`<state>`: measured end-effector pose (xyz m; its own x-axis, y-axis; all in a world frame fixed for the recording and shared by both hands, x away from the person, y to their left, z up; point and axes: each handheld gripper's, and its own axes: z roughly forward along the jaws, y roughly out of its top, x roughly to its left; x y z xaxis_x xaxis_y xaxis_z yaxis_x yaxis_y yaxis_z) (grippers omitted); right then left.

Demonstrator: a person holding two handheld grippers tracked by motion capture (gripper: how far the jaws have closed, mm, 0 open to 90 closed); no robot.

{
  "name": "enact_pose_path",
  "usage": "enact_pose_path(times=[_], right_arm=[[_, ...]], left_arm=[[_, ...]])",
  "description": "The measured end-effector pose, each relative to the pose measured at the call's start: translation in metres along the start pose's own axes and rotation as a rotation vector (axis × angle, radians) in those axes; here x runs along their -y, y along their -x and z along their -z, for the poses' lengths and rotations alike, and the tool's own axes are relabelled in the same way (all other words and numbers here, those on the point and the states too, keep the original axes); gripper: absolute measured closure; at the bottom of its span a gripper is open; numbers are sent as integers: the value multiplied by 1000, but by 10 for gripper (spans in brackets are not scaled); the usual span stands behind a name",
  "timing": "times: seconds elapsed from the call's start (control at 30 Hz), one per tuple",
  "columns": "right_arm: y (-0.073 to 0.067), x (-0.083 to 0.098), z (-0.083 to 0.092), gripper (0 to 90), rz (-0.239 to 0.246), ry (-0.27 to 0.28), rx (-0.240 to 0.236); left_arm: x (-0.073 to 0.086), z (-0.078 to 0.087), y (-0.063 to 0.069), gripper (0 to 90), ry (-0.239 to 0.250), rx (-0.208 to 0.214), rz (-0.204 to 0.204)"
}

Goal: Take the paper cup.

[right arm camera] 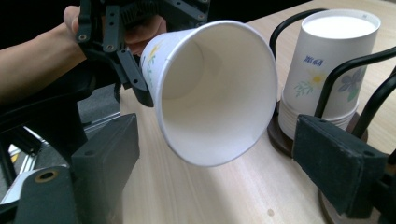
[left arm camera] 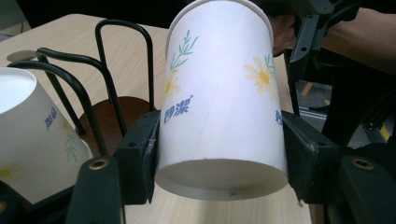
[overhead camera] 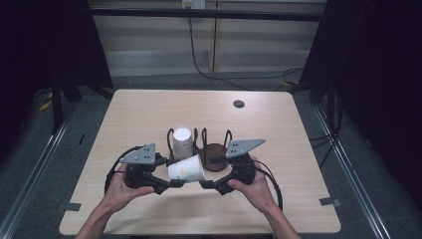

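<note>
A white paper cup point(overhead camera: 187, 169) printed with flowers lies sideways above the table, its base held between the jaws of my left gripper point(overhead camera: 171, 173). In the left gripper view the cup point(left arm camera: 219, 98) is pressed between both pads of that gripper point(left arm camera: 219, 140). My right gripper point(overhead camera: 210, 172) stands open, its jaws spread wide on either side of the cup's open mouth point(right arm camera: 219, 93) without touching it point(right arm camera: 215, 154). Just behind is a brown-based rack point(overhead camera: 215, 154) with black wire loops. It holds a stack of upside-down cups point(overhead camera: 182, 142) point(left arm camera: 32, 140) point(right arm camera: 327, 70).
The light wooden table point(overhead camera: 149, 109) has a small dark round plug point(overhead camera: 239, 104) at the back right. Both hands point(overhead camera: 119, 191) sit close to the front edge. Dark floor, rails and cables surround the table.
</note>
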<state>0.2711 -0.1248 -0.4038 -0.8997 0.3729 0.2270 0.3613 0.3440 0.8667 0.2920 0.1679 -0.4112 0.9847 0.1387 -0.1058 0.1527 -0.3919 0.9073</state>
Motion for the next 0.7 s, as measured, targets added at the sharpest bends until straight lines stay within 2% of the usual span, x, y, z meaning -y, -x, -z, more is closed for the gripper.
enact_pose_path(times=[0.23,0.53,0.7], right_arm=[[-2,0,-1,141,9,18,-16],[-2,-1,0,138,-2,51,-18],[-2,-2,-2,137,-6,62,-31]], left_arm=[[1,-1,0,367,37,15,0],[3,-6,3,367,48,41,4],[2,-8,5,367,60,43,-5]])
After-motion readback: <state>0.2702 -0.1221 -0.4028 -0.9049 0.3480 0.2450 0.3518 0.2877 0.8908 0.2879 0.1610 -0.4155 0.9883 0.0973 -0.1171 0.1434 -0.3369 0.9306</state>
